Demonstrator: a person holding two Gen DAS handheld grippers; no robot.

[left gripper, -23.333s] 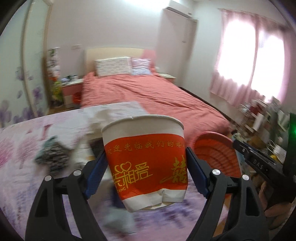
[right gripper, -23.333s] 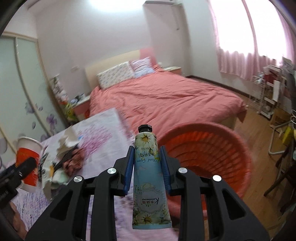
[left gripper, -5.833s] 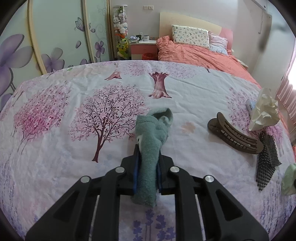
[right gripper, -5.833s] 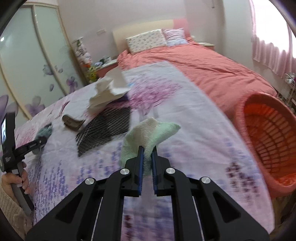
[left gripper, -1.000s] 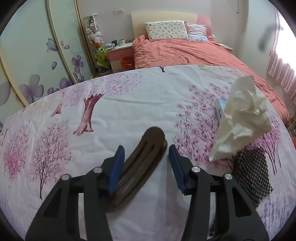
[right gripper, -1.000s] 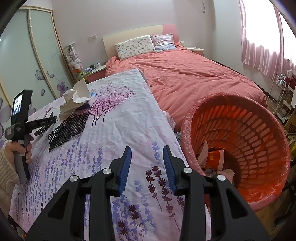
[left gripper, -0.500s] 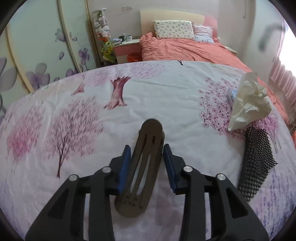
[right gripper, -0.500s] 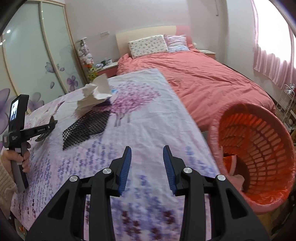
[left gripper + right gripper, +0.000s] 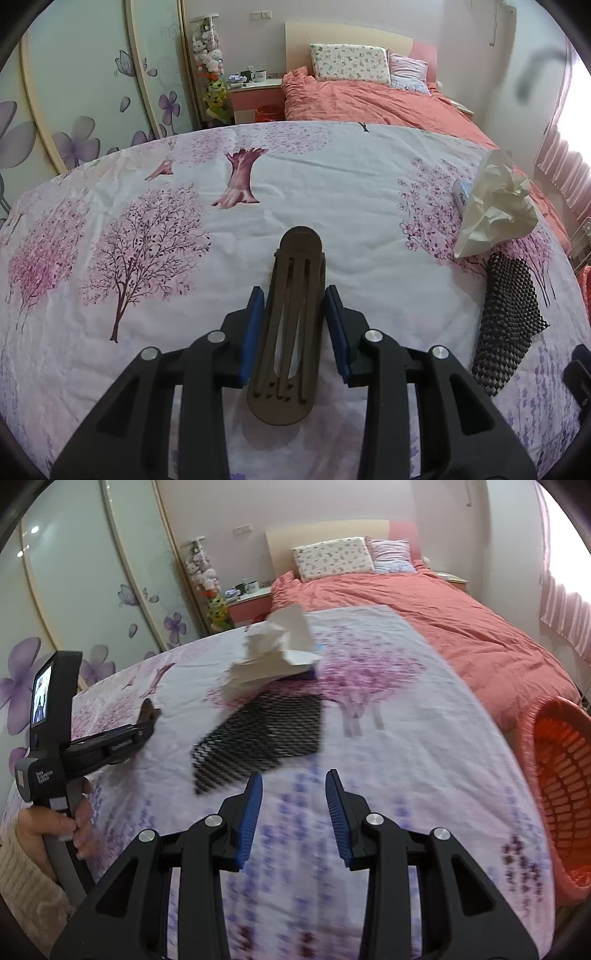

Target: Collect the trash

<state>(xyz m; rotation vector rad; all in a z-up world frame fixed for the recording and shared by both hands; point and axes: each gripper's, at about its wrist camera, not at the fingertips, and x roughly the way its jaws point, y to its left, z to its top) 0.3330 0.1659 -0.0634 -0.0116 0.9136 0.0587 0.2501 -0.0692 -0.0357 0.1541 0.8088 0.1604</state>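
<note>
Your left gripper [image 9: 293,328] is closing its blue-padded fingers [image 9: 253,328] around the brown slotted plastic hair clip [image 9: 291,325]. The clip lies lengthwise between the pads on the tree-print cloth of the tabletop [image 9: 147,206], and whether the pads press it yet you cannot tell.

Your right gripper [image 9: 293,812] hangs over the cloth, fingers narrowly parted and holding nothing (view blurred).

The black mesh net [image 9: 258,731] lies just ahead of it, touching the crumpled white tissue [image 9: 269,653]. The orange plastic basket [image 9: 557,786] stands at the right, beside the tabletop edge.
</note>
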